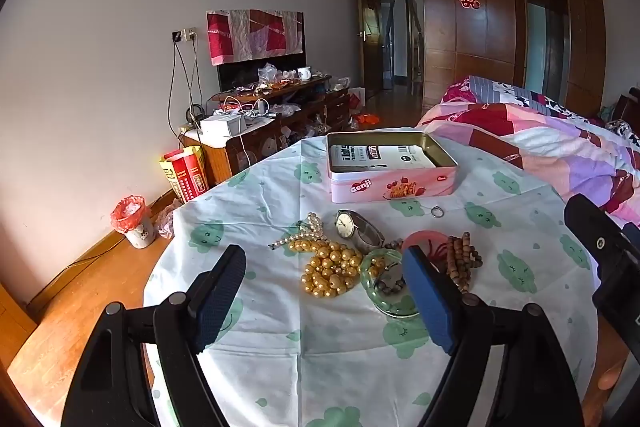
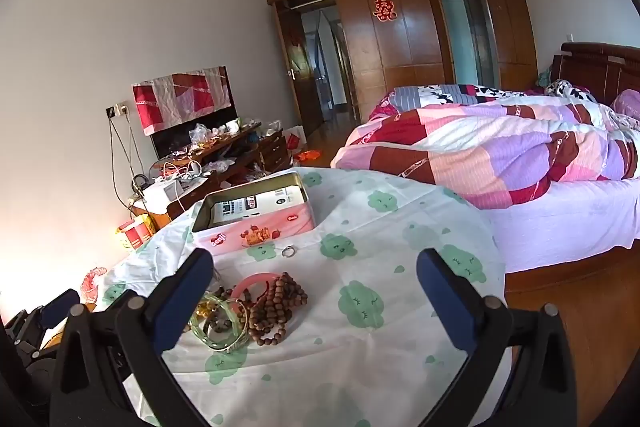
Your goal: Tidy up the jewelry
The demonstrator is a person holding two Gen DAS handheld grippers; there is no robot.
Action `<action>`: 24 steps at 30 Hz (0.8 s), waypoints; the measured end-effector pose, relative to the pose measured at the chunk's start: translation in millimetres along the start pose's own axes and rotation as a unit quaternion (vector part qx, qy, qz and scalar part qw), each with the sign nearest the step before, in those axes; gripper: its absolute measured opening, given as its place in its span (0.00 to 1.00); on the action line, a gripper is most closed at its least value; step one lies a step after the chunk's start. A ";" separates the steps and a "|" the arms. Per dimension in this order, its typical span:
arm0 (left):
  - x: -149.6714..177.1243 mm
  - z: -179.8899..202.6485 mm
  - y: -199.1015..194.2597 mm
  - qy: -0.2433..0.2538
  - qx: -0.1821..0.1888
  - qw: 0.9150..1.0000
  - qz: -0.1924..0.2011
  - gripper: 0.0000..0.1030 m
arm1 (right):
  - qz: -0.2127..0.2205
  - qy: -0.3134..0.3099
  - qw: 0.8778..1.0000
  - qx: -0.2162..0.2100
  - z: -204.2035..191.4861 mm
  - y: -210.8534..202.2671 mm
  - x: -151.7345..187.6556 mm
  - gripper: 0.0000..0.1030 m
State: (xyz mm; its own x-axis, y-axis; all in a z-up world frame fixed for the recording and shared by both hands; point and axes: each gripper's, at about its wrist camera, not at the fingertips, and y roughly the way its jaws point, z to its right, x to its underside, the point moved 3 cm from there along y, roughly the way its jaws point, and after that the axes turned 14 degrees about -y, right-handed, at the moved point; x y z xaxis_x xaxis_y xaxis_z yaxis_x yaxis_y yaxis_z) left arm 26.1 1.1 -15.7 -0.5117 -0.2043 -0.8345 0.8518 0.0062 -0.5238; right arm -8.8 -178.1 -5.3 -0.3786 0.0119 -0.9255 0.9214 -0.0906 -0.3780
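Observation:
A pile of jewelry lies on the cloth-covered table: gold bead necklace (image 1: 328, 269), white pearl strand (image 1: 306, 233), wristwatch (image 1: 352, 227), green glass bangle (image 1: 386, 285), pink bangle (image 1: 424, 239), brown wooden bead bracelet (image 1: 462, 259), and a small silver ring (image 1: 437, 212). An open pink tin (image 1: 390, 163) stands behind them. My left gripper (image 1: 324, 291) is open and empty, just short of the pile. My right gripper (image 2: 316, 291) is open and empty, with the wooden beads (image 2: 276, 311), green bangle (image 2: 218, 327), ring (image 2: 288, 251) and tin (image 2: 256, 215) ahead at its left.
The table (image 1: 320, 359) has a white cloth with green prints. A bed with a patchwork quilt (image 2: 500, 151) lies to the right. A cluttered wooden cabinet (image 1: 276, 111) stands against the far left wall, with a small bin (image 1: 134, 223) on the wooden floor.

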 end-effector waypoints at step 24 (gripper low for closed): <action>3.6 -3.0 0.4 0.002 0.001 1.000 -0.005 0.78 | -0.017 0.002 1.000 -0.001 -3.5 2.0 0.6 1.00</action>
State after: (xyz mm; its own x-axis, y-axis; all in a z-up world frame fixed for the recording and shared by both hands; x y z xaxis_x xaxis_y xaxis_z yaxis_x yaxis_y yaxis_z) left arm 24.2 3.3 -19.4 -0.5208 -0.1997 -0.8300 0.8469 0.0018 -0.5318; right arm -6.9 -174.7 -6.6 -0.4096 0.0192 -0.9120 0.9080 -0.0876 -0.4097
